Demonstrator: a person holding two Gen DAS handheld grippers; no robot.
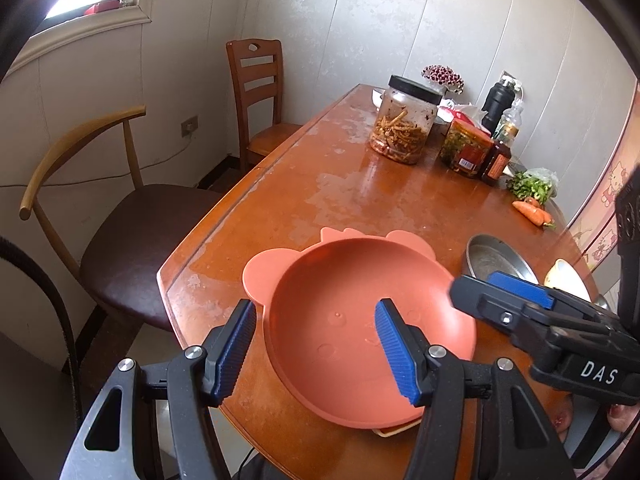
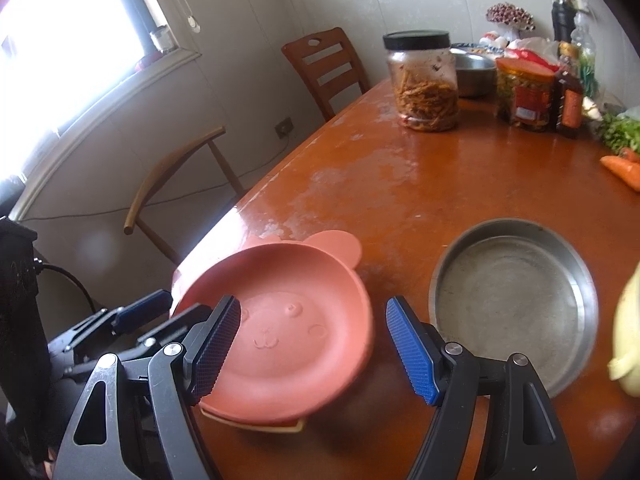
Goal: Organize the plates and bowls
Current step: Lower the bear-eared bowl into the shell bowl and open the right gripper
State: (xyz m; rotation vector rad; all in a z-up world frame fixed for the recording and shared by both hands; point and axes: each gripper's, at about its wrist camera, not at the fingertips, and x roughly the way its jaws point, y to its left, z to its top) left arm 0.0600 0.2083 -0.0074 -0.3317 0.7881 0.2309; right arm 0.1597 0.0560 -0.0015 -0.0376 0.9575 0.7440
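A coral bear-shaped plate (image 1: 352, 320) (image 2: 288, 328) lies at the table's near left corner, stacked on a cream plate whose edge (image 2: 256, 424) shows under it. A round steel pan (image 2: 516, 300) (image 1: 492, 258) sits to its right. A pale yellow dish (image 2: 628, 332) (image 1: 568, 278) shows partly at the far right. My left gripper (image 1: 316, 348) is open, its jaws straddling the plate's left rim. My right gripper (image 2: 314, 350) is open above the plate's right rim; it also shows in the left wrist view (image 1: 508, 292).
At the table's (image 1: 360, 184) far end stand a pickle jar (image 1: 402, 120), a second jar (image 1: 466, 148), bottles (image 1: 500, 152), a steel bowl (image 2: 474, 72), greens and carrots (image 1: 534, 208). Two chairs (image 1: 132, 220) stand at the left side.
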